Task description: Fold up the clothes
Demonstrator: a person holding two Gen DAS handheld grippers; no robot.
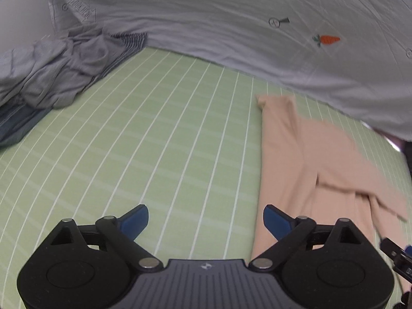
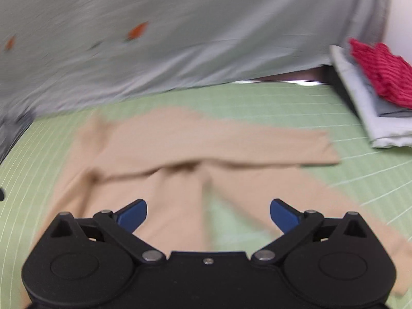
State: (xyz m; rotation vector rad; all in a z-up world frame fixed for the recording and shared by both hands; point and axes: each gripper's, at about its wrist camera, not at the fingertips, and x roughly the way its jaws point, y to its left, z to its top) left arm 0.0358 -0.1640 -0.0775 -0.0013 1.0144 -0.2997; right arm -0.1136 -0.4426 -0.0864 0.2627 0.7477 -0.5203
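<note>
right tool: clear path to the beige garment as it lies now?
Probably yes. The right tool is open and empty, directly over the beige garment, which lies flat on the green sheet with nothing on it.

Left tool [image 1: 206,221] tilted downward, blue fingers [image 1: 135,221] spread wide, nothing between. Right tool [image 2: 208,215] likewise: wide apart, empty.
</note>
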